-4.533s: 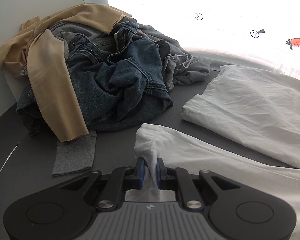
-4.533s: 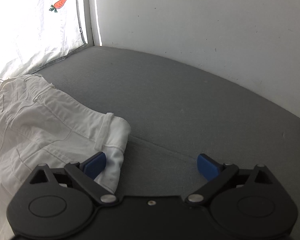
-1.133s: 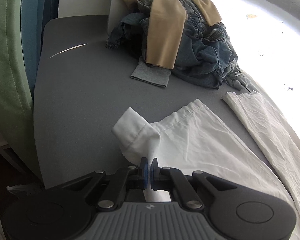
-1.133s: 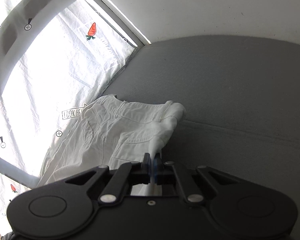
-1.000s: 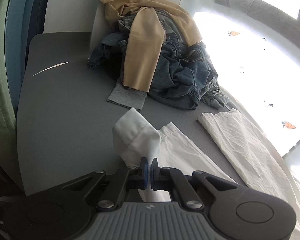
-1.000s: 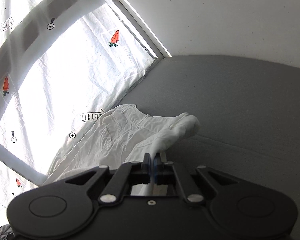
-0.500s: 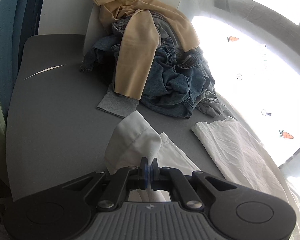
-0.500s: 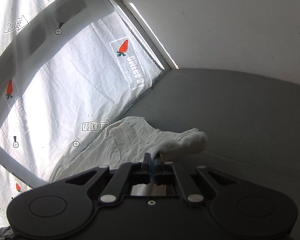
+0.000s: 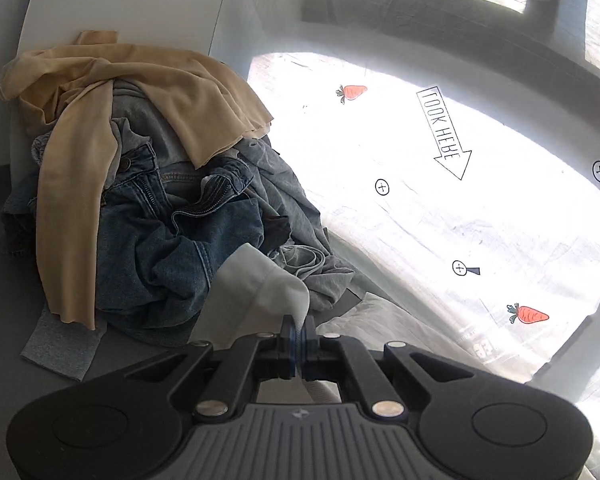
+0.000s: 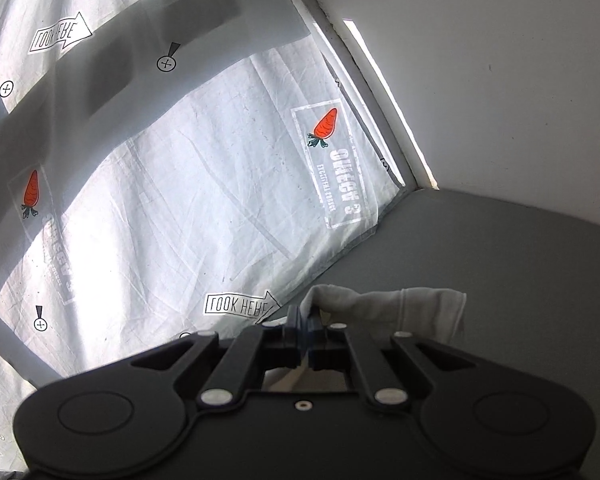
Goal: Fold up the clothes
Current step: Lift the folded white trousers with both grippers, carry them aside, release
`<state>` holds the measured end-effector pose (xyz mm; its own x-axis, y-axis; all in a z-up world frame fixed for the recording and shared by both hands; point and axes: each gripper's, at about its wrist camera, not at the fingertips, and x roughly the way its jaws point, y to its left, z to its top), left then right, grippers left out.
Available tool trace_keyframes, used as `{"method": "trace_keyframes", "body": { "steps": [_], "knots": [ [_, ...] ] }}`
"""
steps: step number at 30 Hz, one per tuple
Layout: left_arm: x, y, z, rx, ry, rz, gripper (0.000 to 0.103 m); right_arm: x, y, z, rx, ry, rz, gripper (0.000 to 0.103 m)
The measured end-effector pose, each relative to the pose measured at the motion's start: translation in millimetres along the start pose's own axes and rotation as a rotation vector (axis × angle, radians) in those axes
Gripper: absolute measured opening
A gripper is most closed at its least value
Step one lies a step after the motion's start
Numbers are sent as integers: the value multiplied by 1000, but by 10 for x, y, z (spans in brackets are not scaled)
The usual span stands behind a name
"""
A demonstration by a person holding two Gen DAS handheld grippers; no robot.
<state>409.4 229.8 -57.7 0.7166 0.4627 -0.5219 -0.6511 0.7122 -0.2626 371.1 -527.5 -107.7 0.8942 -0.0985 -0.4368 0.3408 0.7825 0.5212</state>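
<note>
Above the grey tabletop point(image 10: 520, 264), both tongs, left point(image 9: 299, 338) and right point(image 10: 302, 334), pinch the white cotton trousers point(image 9: 260, 288); first fold underway, far-left clothes pile point(image 9: 140, 200) unfolded.

Clothes pile point(image 9: 140, 200) sits left of frame on the table point(image 9: 4, 320), against the panel point(image 9: 120, 0) behind; printed sheet point(image 9: 440, 220) hangs right. Trouser hem point(image 9: 260, 292) lifted at centre, before the pile.
</note>
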Motion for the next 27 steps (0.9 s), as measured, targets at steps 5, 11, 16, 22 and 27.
{"method": "trace_keyframes", "body": {
  "steps": [5,11,16,22,27],
  "knots": [
    [574,-537,108,84,-1,-18,2,452,240,124,-11,1,-17,3],
    [1217,-1005,152,139,12,-59,2,1016,416,257,-16,5,-30,3],
    [1733,-1418,221,155,5,-79,2,1556,486,287,-26,11,-27,3],
    [2474,-1882,156,191,40,-44,4,2216,623,204,-71,38,-56,3],
    [2728,-1984,40,236,96,-10,28,2533,651,117,-91,100,-119,31]
  ]
}}
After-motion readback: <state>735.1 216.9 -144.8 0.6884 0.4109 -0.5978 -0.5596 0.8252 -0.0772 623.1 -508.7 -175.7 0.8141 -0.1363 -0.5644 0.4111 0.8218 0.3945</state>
